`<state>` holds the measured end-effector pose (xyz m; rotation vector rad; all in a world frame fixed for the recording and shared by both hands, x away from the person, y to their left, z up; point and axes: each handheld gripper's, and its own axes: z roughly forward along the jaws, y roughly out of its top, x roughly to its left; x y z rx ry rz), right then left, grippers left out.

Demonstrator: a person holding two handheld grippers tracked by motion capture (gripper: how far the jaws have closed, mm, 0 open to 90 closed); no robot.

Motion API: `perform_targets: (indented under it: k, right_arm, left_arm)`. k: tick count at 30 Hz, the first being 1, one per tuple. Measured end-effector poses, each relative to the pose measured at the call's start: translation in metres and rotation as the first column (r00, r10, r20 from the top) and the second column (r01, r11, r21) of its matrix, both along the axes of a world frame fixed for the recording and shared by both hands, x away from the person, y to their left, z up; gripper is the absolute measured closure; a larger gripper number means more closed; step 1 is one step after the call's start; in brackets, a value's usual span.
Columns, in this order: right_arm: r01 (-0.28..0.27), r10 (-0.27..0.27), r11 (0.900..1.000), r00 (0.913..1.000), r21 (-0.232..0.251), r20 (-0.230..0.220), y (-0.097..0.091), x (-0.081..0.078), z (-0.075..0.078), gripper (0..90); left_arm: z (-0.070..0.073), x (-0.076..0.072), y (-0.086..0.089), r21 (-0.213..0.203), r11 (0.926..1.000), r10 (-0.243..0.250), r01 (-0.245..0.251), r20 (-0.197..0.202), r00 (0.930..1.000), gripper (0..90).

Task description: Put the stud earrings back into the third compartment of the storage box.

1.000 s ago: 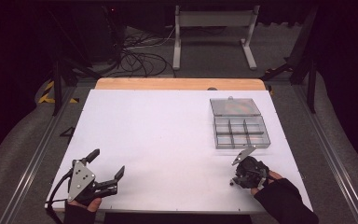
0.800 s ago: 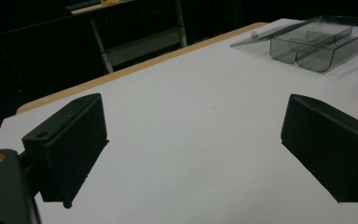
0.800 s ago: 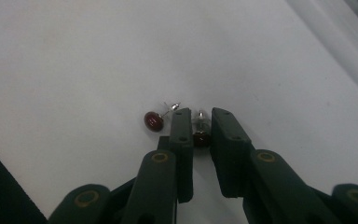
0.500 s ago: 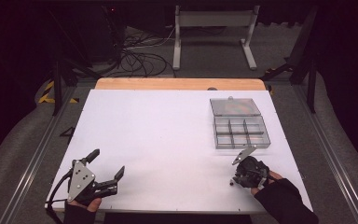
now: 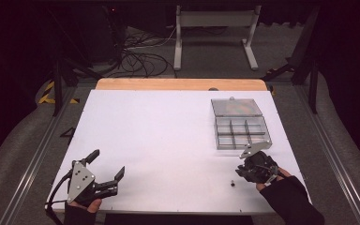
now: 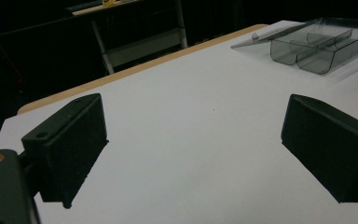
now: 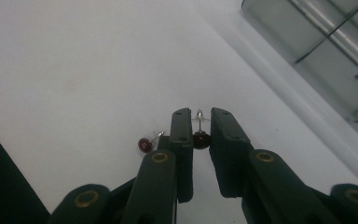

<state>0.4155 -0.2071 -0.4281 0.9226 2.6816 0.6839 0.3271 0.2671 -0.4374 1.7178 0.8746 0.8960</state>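
Little has changed in the last second. Your right tool [image 5: 242, 169] has stayed low over the tabletop [image 5: 168, 131], just short of the compartment box's [image 5: 217, 136] near edge, and its jaws have settled as tight as they go. That reads as the pickup being made but the carry not yet begun.

Nearest you and well left of the box, your left tool [image 5: 108, 162] has kept still. Its jaws stand wide apart with nothing between them, and they touch nothing.

In the right gripper view, your right tool [image 7: 199, 122] is closed on a small stud [image 7: 200, 138]. Its dark round head sits between the two pads and its metal pin points away from you. The grip looks narrow, so it could slip or twist as you lift. A second stud [image 7: 144, 144], with a dark red head, lies loose on the tabletop just outside one jaw, on the side away from the box.

Beyond the tool, the box is open with its lid [image 5: 236, 107] folded back on the far side. I can't make out anything in its near compartments.
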Motion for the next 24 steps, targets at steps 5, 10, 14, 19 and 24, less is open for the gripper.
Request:
perform_targets:
  k: [5,10,14,19,24]
  right_arm:
    - [0.006,-0.007,0.9994,0.9996,0.034,0.027,-0.002,0.004,0.014,79.5]
    - [0.014,-0.016,0.9987,0.9988,0.049,0.046,-0.005,0.006,0.023,79.5]
    - [0.022,-0.025,0.9981,0.9979,0.058,0.060,-0.007,0.011,0.030,79.6]
    - [0.035,-0.041,0.9968,0.9966,0.072,0.072,-0.011,0.018,0.038,79.6]
    - [0.048,-0.055,0.9954,0.9952,0.083,0.081,-0.015,0.025,0.044,79.6]
  left_arm:
    - [0.000,0.000,0.000,0.001,1.0000,-0.003,0.003,0.001,1.0000,7.4]
    - [0.000,0.000,0.000,0.000,1.0000,-0.001,0.001,0.003,1.0000,7.4]
    - [0.000,0.000,0.000,-0.001,1.0000,-0.001,0.001,-0.001,1.0000,7.4]
    - [0.000,0.001,0.000,-0.002,1.0000,-0.001,0.001,-0.001,1.0000,7.4]
    - [0.000,0.001,0.000,-0.003,1.0000,-0.001,0.001,-0.001,1.0000,7.4]
